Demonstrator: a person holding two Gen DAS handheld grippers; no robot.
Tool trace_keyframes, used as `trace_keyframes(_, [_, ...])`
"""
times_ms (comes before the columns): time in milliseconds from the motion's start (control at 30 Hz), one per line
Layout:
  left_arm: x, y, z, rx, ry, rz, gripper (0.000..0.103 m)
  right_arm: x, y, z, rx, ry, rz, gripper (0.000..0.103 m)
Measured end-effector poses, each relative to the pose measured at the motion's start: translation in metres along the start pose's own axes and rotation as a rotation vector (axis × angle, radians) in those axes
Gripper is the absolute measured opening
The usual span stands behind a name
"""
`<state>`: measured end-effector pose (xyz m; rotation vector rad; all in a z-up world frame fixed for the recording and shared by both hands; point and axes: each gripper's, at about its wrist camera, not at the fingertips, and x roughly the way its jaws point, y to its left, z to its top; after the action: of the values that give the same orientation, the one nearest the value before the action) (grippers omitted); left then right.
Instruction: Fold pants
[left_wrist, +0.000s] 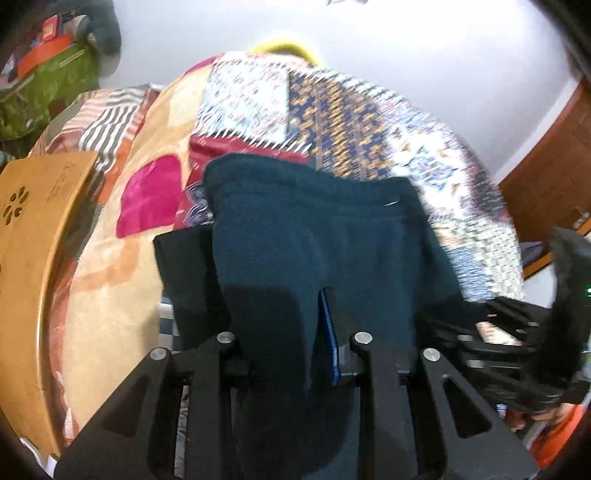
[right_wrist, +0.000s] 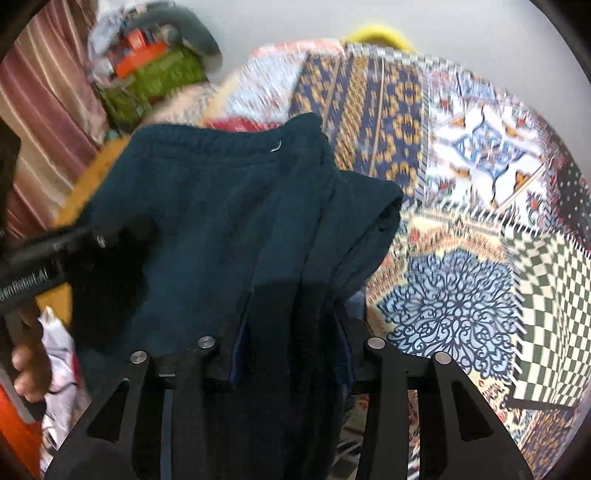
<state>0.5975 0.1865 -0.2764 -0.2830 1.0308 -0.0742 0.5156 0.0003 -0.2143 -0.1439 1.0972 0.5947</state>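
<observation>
Dark teal fleece pants (left_wrist: 314, 236) hang between both grippers above a patterned patchwork bedspread (left_wrist: 332, 110). My left gripper (left_wrist: 288, 332) is shut on the pants cloth, which drapes over and between its fingers. My right gripper (right_wrist: 291, 332) is also shut on a bunched fold of the pants (right_wrist: 229, 206). The elastic waistband (right_wrist: 221, 144) faces away from me at the far edge. The left gripper's body (right_wrist: 37, 258) shows at the left of the right wrist view, and the right gripper's body (left_wrist: 517, 339) at the right of the left wrist view. Both views are motion-blurred.
A wooden lap table (left_wrist: 33, 258) lies at the left on the bed. A green bag with clutter (left_wrist: 44, 81) sits far left. A yellow item (left_wrist: 288, 46) is at the bed's far edge. A brown wooden door (left_wrist: 546, 173) is at the right. A striped curtain (right_wrist: 40, 110) hangs left.
</observation>
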Motion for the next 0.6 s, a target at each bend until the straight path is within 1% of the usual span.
trace_keyframes(33, [0.002, 0.004, -0.001, -0.009, 0.002, -0.007, 0.028, -0.002, -0.004, -0.002, 0.011, -0.010, 0.016, 0.040])
trace_keyframes(100, [-0.004, 0.007, -0.005, -0.026, -0.005, -0.021, 0.034, -0.010, -0.008, -0.007, 0.029, -0.019, 0.029, 0.043])
trace_keyframes(233, [-0.023, 0.010, -0.010, -0.038, -0.004, 0.014, 0.035, -0.034, -0.004, -0.023, 0.014, -0.050, -0.020, 0.044])
trace_keyframes(300, [-0.043, 0.004, -0.018, -0.024, -0.004, 0.012, 0.035, -0.054, 0.000, -0.034, 0.019, -0.085, -0.050, 0.045])
trace_keyframes(400, [-0.078, -0.004, -0.031, 0.026, -0.039, 0.047, 0.035, -0.068, -0.003, -0.041, 0.014, -0.135, -0.063, 0.045])
trace_keyframes(467, [-0.105, -0.012, -0.038, 0.057, -0.071, 0.057, 0.035, -0.087, 0.002, -0.047, 0.003, -0.176, -0.075, 0.045])
trace_keyframes(600, [-0.173, -0.038, -0.058, 0.106, -0.164, 0.040, 0.035, -0.141, 0.020, -0.061, -0.012, -0.290, -0.060, 0.045])
